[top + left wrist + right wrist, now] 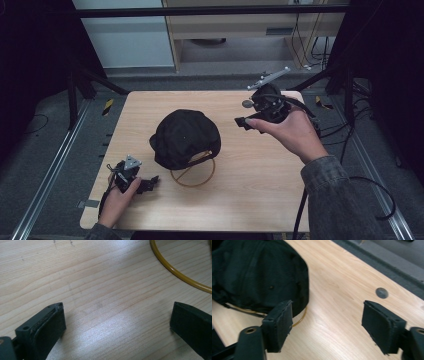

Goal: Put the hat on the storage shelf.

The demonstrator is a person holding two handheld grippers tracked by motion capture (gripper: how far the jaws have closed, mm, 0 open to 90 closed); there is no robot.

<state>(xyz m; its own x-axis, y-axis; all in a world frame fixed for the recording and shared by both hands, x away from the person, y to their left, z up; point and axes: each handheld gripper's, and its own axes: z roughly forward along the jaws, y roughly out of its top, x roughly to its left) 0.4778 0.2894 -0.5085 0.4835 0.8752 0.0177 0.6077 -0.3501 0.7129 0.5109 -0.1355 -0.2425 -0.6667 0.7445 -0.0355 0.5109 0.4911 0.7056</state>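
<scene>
Pale wood table [260,200], dark surroundings

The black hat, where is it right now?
In the high view the black hat sits mid-table on a yellow wire stand, between the left tongs and right tongs.

A black cap [185,137] sits on a yellow wire stand [193,175] on the wooden table [250,190].

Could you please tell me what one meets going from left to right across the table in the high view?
Left tongs held low near the table's front left edge → black cap on its yellow wire ring stand → right tongs held up over the right side.
</scene>
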